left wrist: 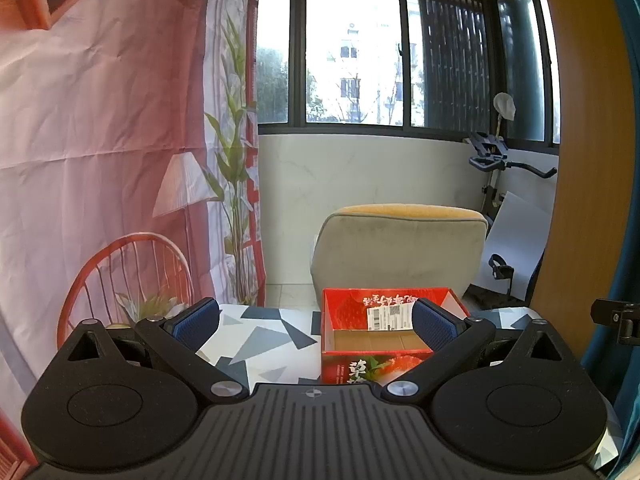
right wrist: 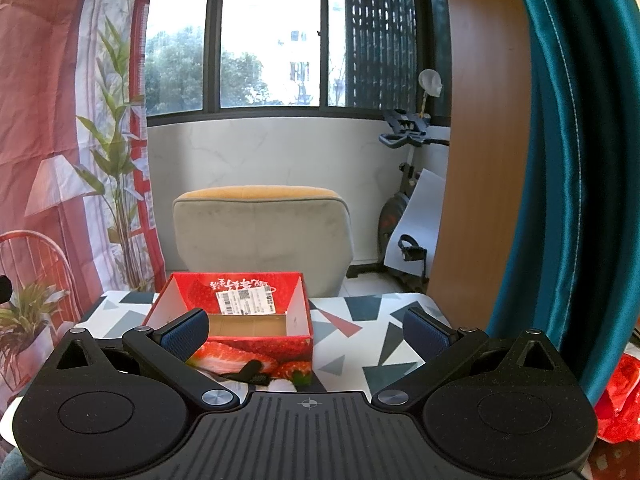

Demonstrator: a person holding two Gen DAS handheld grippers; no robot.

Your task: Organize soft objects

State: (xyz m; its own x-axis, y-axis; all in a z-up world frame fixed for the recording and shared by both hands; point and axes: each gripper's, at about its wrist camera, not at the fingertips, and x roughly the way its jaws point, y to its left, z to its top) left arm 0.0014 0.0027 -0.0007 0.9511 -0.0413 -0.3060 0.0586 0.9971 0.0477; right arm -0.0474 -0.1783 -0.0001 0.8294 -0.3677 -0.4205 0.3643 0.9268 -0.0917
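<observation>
A red strawberry-print cardboard box [left wrist: 372, 364] stands open and empty on a table with a geometric-pattern cloth [left wrist: 260, 344]. It also shows in the right wrist view [right wrist: 256, 354]. My left gripper [left wrist: 316, 322] is open and empty, with the box just ahead between its fingers toward the right one. My right gripper [right wrist: 306, 332] is open and empty, with the box ahead toward its left finger. A small dark object [right wrist: 250, 372] lies in front of the box; I cannot tell what it is. No soft object shows on the table.
A grey and yellow cushioned chair [left wrist: 400, 248] stands behind the table. A printed backdrop [left wrist: 100, 140] hangs at left, a teal curtain [right wrist: 568, 160] and a wooden panel [right wrist: 476, 140] at right. An exercise bike [right wrist: 404, 200] is by the window. Something red [right wrist: 618, 400] lies at far right.
</observation>
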